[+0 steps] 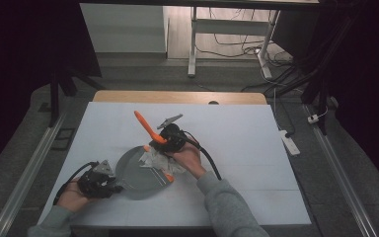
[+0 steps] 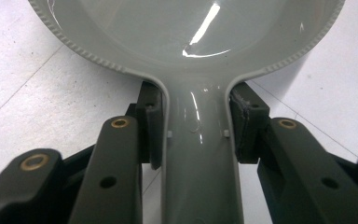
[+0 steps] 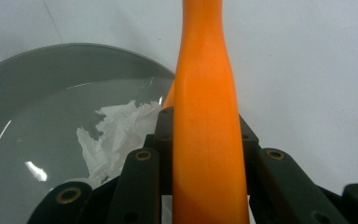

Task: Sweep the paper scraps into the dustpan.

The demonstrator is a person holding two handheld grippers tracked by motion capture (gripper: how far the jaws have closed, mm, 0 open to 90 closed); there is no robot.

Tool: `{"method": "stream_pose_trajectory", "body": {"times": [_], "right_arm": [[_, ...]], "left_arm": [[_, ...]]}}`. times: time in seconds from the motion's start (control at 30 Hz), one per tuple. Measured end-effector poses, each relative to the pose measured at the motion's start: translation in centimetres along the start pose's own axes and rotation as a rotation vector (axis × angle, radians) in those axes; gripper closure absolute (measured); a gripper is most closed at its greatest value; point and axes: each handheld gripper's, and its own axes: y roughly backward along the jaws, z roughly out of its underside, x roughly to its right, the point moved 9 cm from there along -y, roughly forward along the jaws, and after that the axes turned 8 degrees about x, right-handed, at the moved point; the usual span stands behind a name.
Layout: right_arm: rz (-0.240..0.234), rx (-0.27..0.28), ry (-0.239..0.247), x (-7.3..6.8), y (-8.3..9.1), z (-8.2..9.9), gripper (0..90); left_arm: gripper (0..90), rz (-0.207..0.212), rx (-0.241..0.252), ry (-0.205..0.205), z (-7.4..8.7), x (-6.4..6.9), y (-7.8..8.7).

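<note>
High view: grey dustpan (image 1: 137, 175) on white table (image 1: 237, 143), crumpled paper (image 1: 154, 159) in its tray.
Left gripper (image 2: 196, 135) clenched on the dustpan's handle; right gripper (image 3: 205, 135) clamps the orange brush handle (image 3: 205, 93), tilted up over the paper.

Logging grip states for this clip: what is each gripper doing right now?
Left gripper: closed on the grey dustpan's handle.
Right gripper: closed on the orange brush handle, over the crumpled paper.

Pan (image 2: 200, 42) glossy grey plastic with ribbed rim, orange handle (image 3: 205, 121) smooth satin plastic, paper (image 3: 116, 135) white and crumpled, table (image 1: 237, 128) matt white, jaws matt black.
</note>
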Motion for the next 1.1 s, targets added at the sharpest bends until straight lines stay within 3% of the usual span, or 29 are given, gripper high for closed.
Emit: {"method": "stream_pose_trajectory", "body": {"times": [0.27, 0.4, 0.43, 0.5, 0.57, 0.73, 0.97, 1.1], "right_arm": [[-0.014, 0.036, 0.025, -0.9, 0.7, -0.5, 71.2], [0.043, 0.115, -0.013, 0.2, 2.4, -1.4, 71.2], [0.043, 0.115, -0.013, 0.2, 2.4, -1.4, 71.2], [0.104, 0.149, -0.024, 1.6, 3.9, -1.6, 71.2], [0.124, 0.153, -0.024, 2.1, 4.3, -1.6, 71.1], [0.216, 0.087, -0.069, 4.8, 5.1, 0.3, 71.1], [0.208, 0.016, -0.099, 5.1, 4.3, 2.2, 71.1], [0.184, -0.012, -0.096, 4.1, 3.4, 2.5, 71.2]], "left_arm": [[61.6, -0.003, 0.000, 0.001, -0.1, 0.1, -0.1], [61.6, -0.003, 0.000, 0.003, -0.1, 0.1, -0.1], [61.6, -0.003, 0.000, 0.003, -0.1, 0.1, -0.1], [61.6, -0.004, 0.000, 0.003, -0.1, 0.1, -0.1], [61.6, -0.005, -0.001, 0.002, -0.1, 0.1, -0.1], [61.6, -0.004, -0.001, 0.002, -0.1, 0.1, -0.1], [61.6, -0.005, -0.002, 0.002, -0.1, 0.1, -0.2], [61.6, -0.006, -0.001, 0.002, -0.1, 0.1, -0.2]]}}
